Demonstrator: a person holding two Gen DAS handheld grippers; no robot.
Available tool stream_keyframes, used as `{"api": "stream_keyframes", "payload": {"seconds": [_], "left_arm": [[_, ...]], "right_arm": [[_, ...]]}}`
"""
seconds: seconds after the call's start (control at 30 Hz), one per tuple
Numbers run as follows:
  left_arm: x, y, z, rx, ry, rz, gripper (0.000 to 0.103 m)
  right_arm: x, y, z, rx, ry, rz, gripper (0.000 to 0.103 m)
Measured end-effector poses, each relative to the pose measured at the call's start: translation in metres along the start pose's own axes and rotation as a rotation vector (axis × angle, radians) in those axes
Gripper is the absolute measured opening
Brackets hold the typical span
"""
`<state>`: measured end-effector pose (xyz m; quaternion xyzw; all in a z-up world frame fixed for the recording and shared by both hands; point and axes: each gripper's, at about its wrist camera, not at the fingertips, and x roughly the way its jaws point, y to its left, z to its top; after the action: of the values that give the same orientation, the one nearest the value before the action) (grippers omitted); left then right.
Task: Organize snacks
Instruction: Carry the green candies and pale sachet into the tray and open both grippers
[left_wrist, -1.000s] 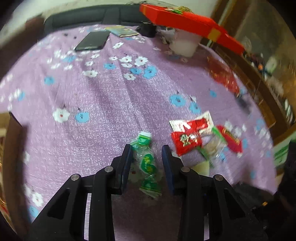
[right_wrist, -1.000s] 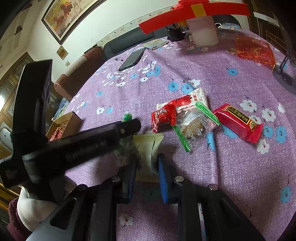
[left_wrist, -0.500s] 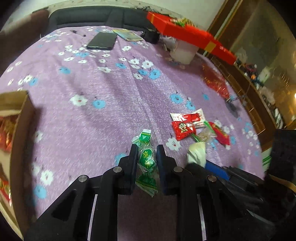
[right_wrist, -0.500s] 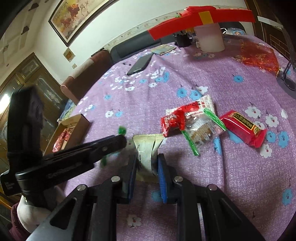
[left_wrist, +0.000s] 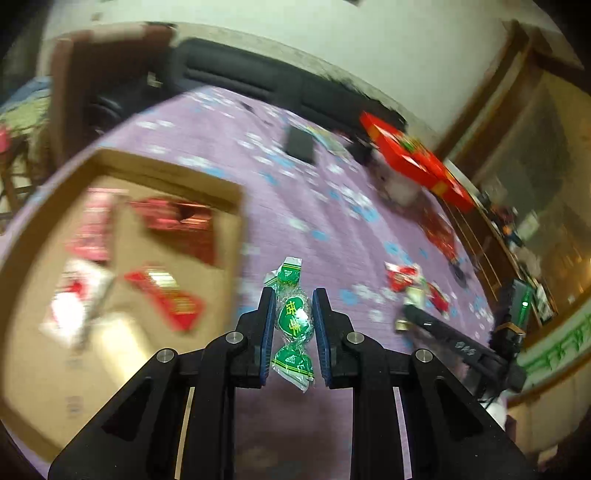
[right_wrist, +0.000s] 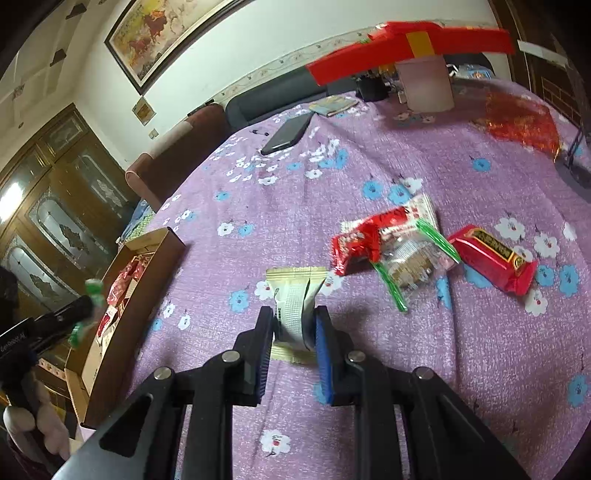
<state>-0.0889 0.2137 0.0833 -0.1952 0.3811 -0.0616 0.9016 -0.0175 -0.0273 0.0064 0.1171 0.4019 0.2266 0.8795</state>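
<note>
My left gripper (left_wrist: 293, 308) is shut on a green wrapped candy (left_wrist: 291, 319) and holds it in the air just right of an open cardboard box (left_wrist: 122, 162) that has several red snack packets in it. In the right wrist view the left gripper (right_wrist: 83, 306) hangs over that box (right_wrist: 155, 240). My right gripper (right_wrist: 295, 317) is shut on a pale beige snack packet (right_wrist: 295, 295) above the purple flowered tablecloth (right_wrist: 369, 155). A red packet (right_wrist: 356, 243), a clear cookie packet with green ends (right_wrist: 410, 258) and a red bar (right_wrist: 491, 258) lie on the cloth to its right.
A black phone (right_wrist: 286, 133), a booklet (right_wrist: 332, 105), a white tub (right_wrist: 424, 83) under a red box lid (right_wrist: 406, 46) and a red foil bag (right_wrist: 521, 122) sit at the far side. A dark sofa (right_wrist: 258, 103) and wooden cabinets (right_wrist: 55, 184) surround the table.
My left gripper has carried the green candy left, up to the cardboard box. My right gripper still holds the beige packet and has barely moved.
</note>
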Motion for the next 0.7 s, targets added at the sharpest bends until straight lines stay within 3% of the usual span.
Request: {"api": "stream_keyframes", "payload": {"seconds": [0.13, 0.3, 0.5, 0.7], "left_arm": [[-0.031, 0.051, -0.003, -0.071, -0.047, 0.079, 0.020], [-0.051, 0.100, -0.013, -0.154, -0.080, 0.159, 0.020], [-0.055, 0.132, -0.022, -0.220, -0.070, 0.200, 0.020], [-0.056, 0.146, -0.028, -0.238, -0.052, 0.193, 0.020]], "right_arm": [[-0.007, 0.032, -0.002, -0.040, 0.007, 0.032, 0.025], [-0.006, 0.105, -0.008, -0.153, 0.042, 0.126, 0.025], [0.018, 0.184, -0.025, -0.275, 0.129, 0.217, 0.025], [0.055, 0.233, -0.050, -0.361, 0.222, 0.232, 0.025]]}}
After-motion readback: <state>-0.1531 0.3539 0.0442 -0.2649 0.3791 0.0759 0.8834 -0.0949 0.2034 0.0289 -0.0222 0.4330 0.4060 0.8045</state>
